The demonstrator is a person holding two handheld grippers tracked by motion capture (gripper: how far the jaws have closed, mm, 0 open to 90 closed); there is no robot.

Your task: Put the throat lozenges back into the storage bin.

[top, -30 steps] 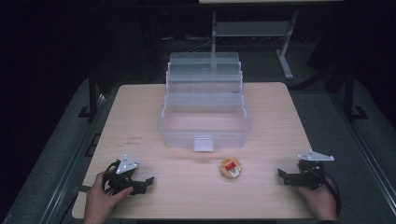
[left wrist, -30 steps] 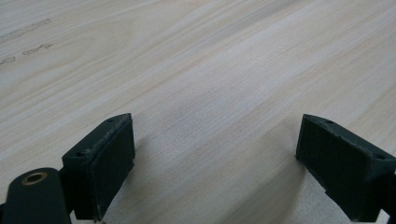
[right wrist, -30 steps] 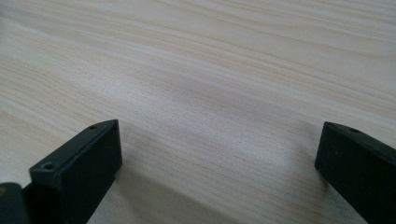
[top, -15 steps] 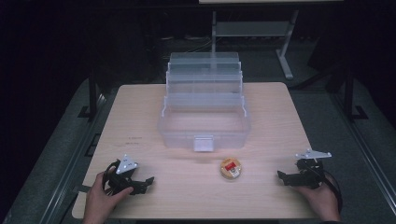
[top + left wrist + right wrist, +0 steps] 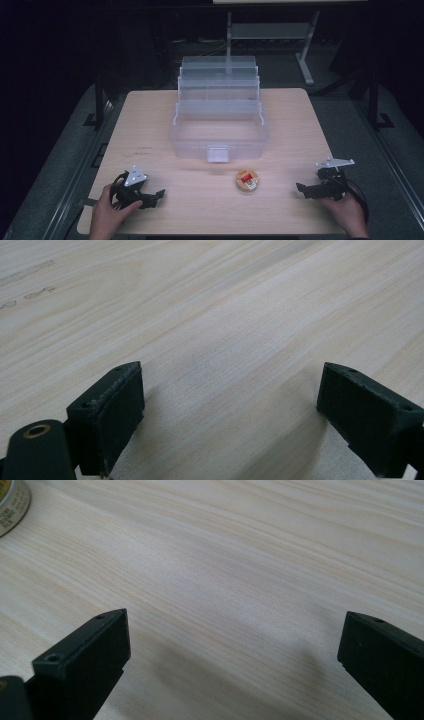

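Your left hand-held gripper (image 5: 159, 193) and right hand-held gripper (image 5: 300, 188): both released, empty; tin (image 5: 247, 180) between them, cropped at the right gripper view's corner; bare desk (image 5: 200, 210) around.

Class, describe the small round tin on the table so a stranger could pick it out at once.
Find the clear tiered plastic box mid-table. Just in front of its latch, slightly right, lies a small round tin. It is the one flat, tan disc with a red label, alone on the wood.

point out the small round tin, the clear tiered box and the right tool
small round tin (image 5: 247, 180), high view, on its red-labelled lid
clear tiered box (image 5: 218, 131), high view, on its open bottom tray
right tool (image 5: 303, 189), high view, between its open jaw tips
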